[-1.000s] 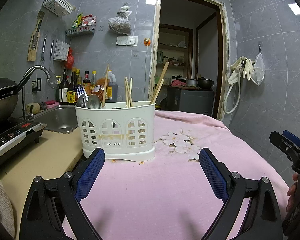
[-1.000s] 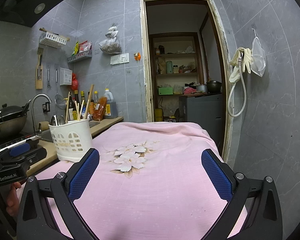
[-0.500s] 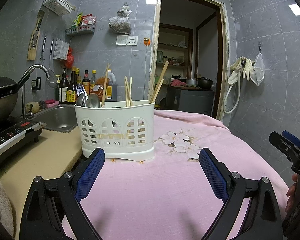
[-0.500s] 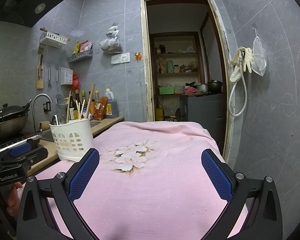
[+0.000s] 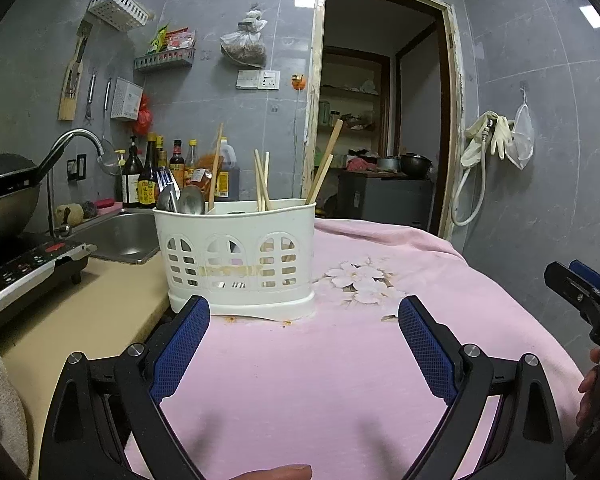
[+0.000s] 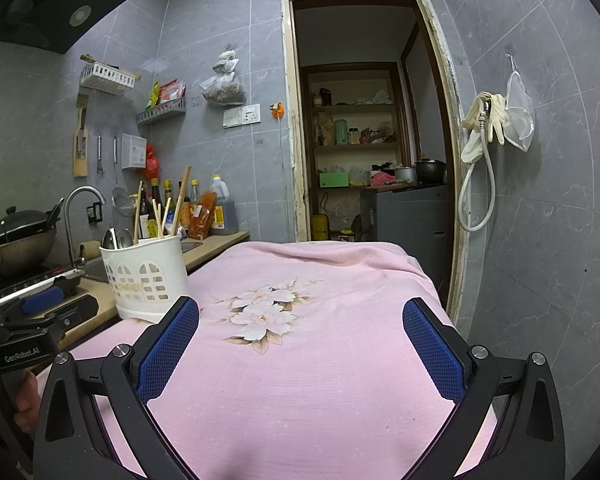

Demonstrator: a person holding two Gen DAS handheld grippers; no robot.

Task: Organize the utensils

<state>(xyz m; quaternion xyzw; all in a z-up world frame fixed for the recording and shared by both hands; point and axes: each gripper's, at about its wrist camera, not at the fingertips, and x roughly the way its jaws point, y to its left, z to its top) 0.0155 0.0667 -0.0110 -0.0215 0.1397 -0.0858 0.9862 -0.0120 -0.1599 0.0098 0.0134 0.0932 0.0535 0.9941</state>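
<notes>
A white plastic utensil holder (image 5: 240, 256) stands at the left edge of the pink floral cloth (image 5: 340, 360). It holds metal spoons (image 5: 191, 200), a fork and several wooden chopsticks (image 5: 262, 180). It also shows in the right wrist view (image 6: 146, 276). My left gripper (image 5: 304, 320) is open and empty, just in front of the holder. My right gripper (image 6: 300, 320) is open and empty over the cloth, to the right of the holder.
A beige counter (image 5: 80, 320) with a sink (image 5: 120, 236), tap, induction cooker (image 5: 20, 268) and wok lies left. Sauce bottles (image 5: 148, 176) stand behind the holder. A doorway (image 6: 364, 140) opens at the back. A hose and gloves (image 6: 484, 120) hang on the right wall.
Both views have shifted very slightly; the holder sits a touch lower in the left wrist view. Both grippers stay open and empty.
</notes>
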